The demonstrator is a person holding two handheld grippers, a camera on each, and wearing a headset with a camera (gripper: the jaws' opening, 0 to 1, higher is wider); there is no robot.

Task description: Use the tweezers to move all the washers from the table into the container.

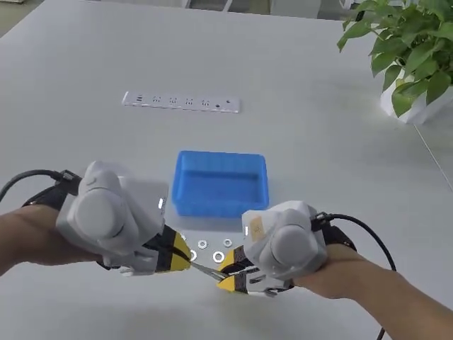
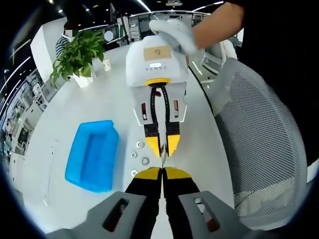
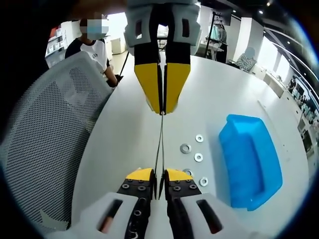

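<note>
Nothing delivered yet: left hand-held gripper [image 1: 182, 251] and right hand-held gripper [image 1: 228, 266] each pinch tight on the tweezers [image 3: 160, 144], while the washers [image 3: 185, 148] lie on the worktop [image 1: 318, 142] just beside the seemingly empty container [image 1: 219, 204].

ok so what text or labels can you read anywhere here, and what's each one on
"KENS", remaining letters unsure: small print on the white body of the right gripper.
Tan sticker above it: too blurred to read.
Power strip: markings too small to read.
</note>
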